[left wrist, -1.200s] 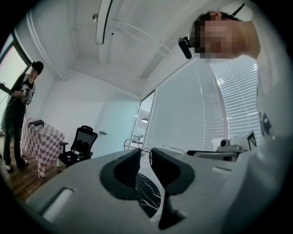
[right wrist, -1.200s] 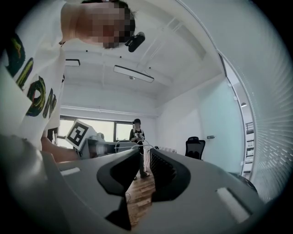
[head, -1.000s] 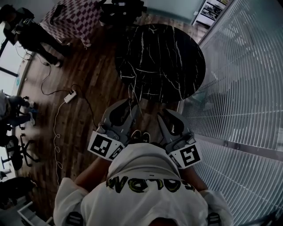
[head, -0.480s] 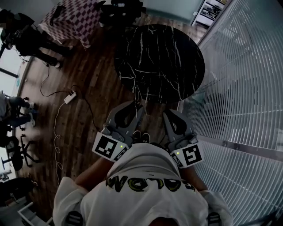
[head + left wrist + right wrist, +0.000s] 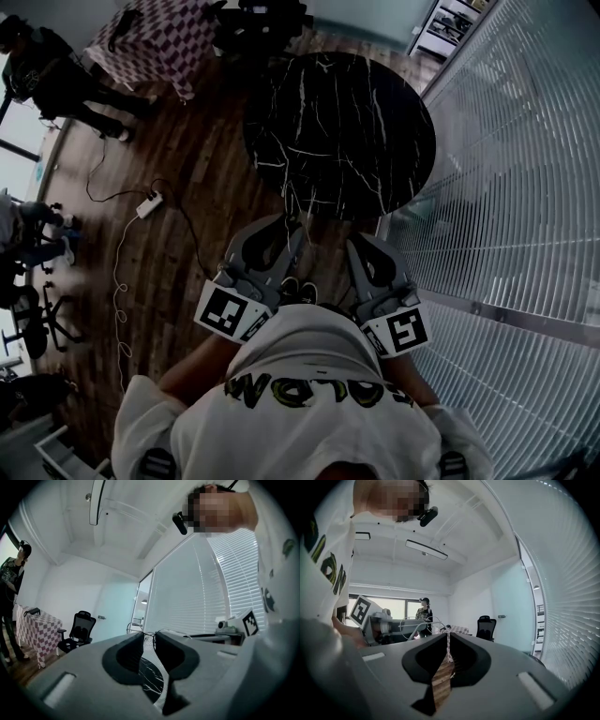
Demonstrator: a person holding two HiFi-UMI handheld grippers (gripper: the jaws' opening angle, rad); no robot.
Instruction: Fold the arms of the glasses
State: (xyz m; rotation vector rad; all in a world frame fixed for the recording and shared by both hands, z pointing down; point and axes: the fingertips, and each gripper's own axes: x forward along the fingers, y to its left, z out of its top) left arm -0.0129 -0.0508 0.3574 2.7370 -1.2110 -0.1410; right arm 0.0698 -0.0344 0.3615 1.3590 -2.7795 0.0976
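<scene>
The glasses (image 5: 418, 617) are thin wire-framed; their rims show as pale loops just left of my right gripper's tips, in front of my chest. My right gripper (image 5: 448, 634) has its jaws pressed together on a thin end of the frame. My left gripper (image 5: 149, 635) shows a narrow slit between its jaws, with the glasses' wire (image 5: 147, 633) caught at the tips. In the head view the left gripper (image 5: 298, 225) and right gripper (image 5: 353, 241) point forward side by side, short of the round black marble table (image 5: 347, 122); the glasses are barely visible there.
Slatted blinds (image 5: 525, 187) run along the right. The floor is wood, with a cable and power strip (image 5: 148, 204) at left. A checked table (image 5: 155, 42) and people stand at the far left. An office chair (image 5: 77, 632) is beyond.
Both grippers have shifted slightly forward and to the right since a second ago, tips closer together. Almost nothing has moved in the last half second.
</scene>
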